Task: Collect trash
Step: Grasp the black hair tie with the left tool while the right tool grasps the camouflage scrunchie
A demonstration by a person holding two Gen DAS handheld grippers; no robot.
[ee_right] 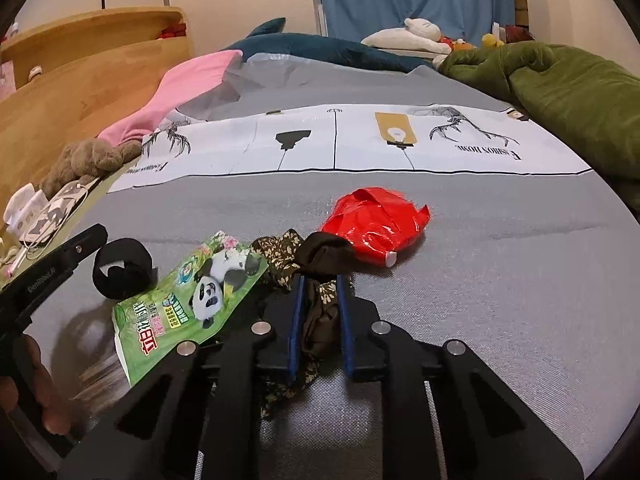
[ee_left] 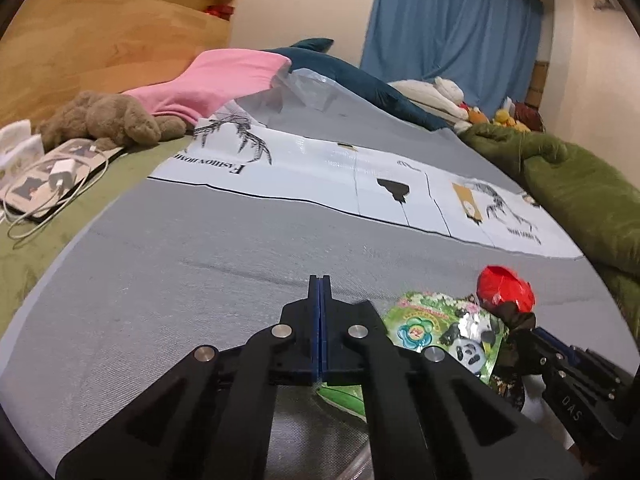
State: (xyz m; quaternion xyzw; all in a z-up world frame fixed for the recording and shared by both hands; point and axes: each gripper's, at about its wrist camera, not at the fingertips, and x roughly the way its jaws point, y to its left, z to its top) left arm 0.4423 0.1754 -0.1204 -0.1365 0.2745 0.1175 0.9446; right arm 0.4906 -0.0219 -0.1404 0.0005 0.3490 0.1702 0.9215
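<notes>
Closest to the lens, right gripper (ee_right: 320, 280), blue pads clamped on a wad of dark floral cloth (ee_right: 316, 324); narrow gap between the fingers, filled by that cloth; more of it spilling forward past the tips, dark brown end touching a crumpled red wrapper (ee_right: 376, 224) on the grey sheet (ee_right: 500, 280). Just left of the cloth, green panda packet (ee_right: 192, 300), lying at a slant, upper corner against the floral folds. Beside the packet's far left edge, a black band (ee_right: 120, 268) curled into a ring, near the tip of the left gripper (ee_left: 320, 284); fingers there pressed fully together, pad on pad, nothing visible between them; a green edge of the packet showing below the linkage in the left wrist view. A hand (ee_right: 36, 384) wrapped on that gripper's handle at the lower left. Further back on the sheet, white printed panel (ee_right: 360, 144); pink cloth (ee_left: 208, 80) and brown plush (ee_left: 100, 120) to the left; green blanket (ee_right: 560, 92) bunched on the right; blue curtain (ee_left: 452, 32) behind.
</notes>
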